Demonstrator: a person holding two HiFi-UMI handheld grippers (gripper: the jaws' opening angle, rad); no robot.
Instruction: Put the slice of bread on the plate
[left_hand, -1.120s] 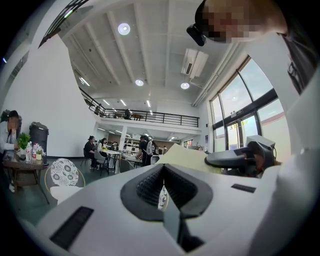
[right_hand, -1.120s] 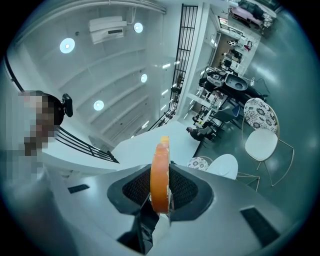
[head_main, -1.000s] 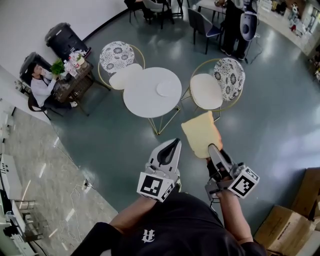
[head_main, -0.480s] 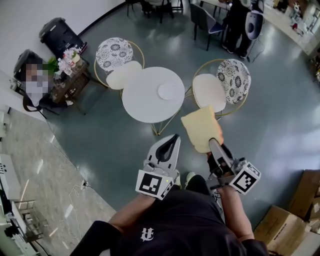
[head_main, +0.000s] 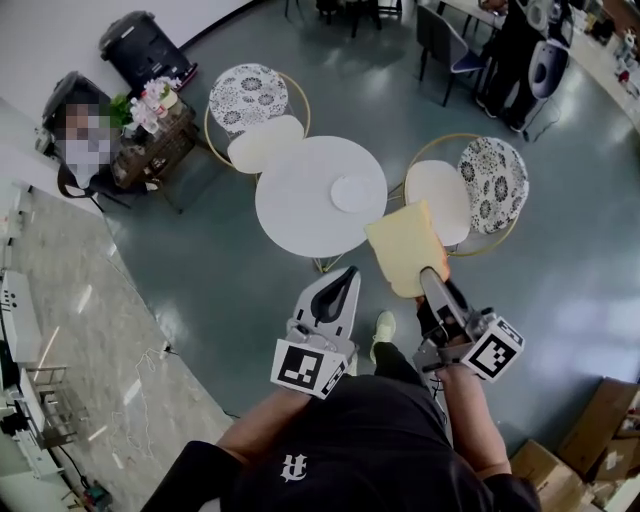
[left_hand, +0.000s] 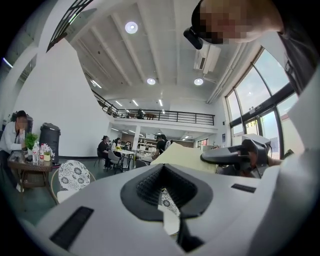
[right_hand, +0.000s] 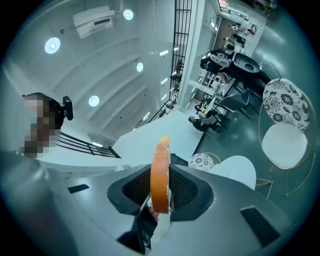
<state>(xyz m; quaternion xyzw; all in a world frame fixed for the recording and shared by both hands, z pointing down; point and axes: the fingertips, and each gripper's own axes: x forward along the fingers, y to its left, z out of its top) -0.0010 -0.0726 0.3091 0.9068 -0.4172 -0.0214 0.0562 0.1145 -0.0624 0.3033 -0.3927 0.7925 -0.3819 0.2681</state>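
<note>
Your right tongs (head_main: 430, 280) reach out level, clamped on the flat, pale, orange-crusted slice of bread (head_main: 405, 248), which hangs in the air short of the round white bench (head_main: 295, 205) and its smooth plate (head_main: 352, 193). Your left tongs (head_main: 346, 274) point forward alongside, jaws together and empty.

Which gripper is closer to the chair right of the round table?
Right. The right gripper, clamped on the bread, hangs short of that chair; the left gripper is further left, facing the table.
</note>
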